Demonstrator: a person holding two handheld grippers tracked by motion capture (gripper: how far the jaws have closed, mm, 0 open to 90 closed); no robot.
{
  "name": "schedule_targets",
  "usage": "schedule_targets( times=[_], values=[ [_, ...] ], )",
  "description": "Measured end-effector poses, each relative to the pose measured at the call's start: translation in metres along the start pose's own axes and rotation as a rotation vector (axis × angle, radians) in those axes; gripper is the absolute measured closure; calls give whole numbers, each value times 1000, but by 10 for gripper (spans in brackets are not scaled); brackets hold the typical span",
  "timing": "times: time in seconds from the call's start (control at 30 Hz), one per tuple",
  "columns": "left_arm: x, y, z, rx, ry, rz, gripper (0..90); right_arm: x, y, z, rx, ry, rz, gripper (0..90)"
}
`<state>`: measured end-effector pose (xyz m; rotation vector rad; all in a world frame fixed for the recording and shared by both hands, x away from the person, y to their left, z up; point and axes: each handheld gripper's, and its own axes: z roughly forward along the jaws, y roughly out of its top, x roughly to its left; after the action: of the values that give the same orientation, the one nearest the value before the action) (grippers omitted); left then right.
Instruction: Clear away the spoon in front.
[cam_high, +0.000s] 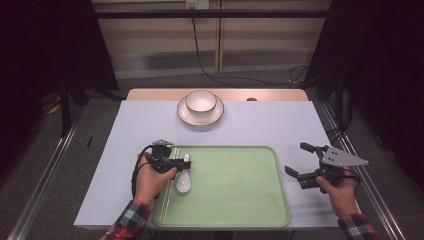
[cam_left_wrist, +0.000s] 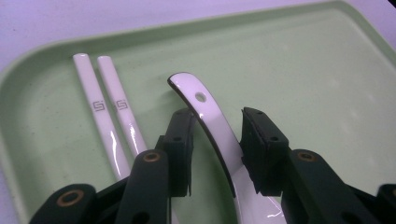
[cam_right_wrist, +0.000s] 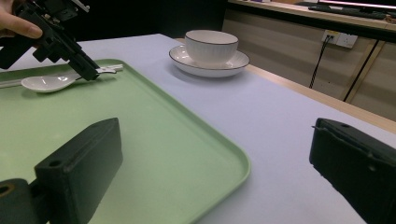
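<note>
Spoon handle sits loose between the left jaws

Tray (cam_high: 235, 200) comes first as the largest thing: a green one on the pale table (cam_high: 125, 150), with raised edges that would stop a sliding piece but not one dropped from height. Beyond it, well apart, a white bowl (cam_high: 201, 101) stands on a plate (cam_high: 190, 117).

On the tray's left part lies the white spoon (cam_high: 183, 182), just beside a pair of chopsticks (cam_left_wrist: 105, 107). The left gripper (cam_left_wrist: 215, 149) straddles the spoon's handle, jaws apart: one pad looks to touch it, the other stands clear with a gap showing. Lifting now would likely leave the spoon behind or let the glossy, curved handle twist out and knock against the chopsticks. Closing off-centre could also lever the bowl end up and flip it.

The right gripper (cam_high: 310, 165) hovers over the table past the tray's right edge, jaws wide apart and empty; it seems too far off to catch a slipping spoon.
</note>
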<state>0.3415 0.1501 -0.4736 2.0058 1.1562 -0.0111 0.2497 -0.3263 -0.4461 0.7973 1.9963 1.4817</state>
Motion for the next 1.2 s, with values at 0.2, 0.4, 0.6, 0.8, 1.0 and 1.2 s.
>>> schedule_targets(
  times=[0.2,0.4,0.6,0.8,1.0,1.2],
  values=[
    [0,1,0,-14,10,-5,619,0,0,0,2,-1,-2,18],
    [-1,4,0,-26,13,-1,593,0,0,0,1,-2,-1,18],
    [-1,10,-3,-73,19,8,508,0,1,-1,0,2,-1,18],
    [0,17,-6,-117,33,18,415,0,1,-2,3,6,1,18],
    [4,24,-7,-160,66,21,277,0,1,-1,-4,-10,2,18],
    [8,34,-7,-199,86,12,196,0,0,-2,4,-1,-2,18]
  ],
)
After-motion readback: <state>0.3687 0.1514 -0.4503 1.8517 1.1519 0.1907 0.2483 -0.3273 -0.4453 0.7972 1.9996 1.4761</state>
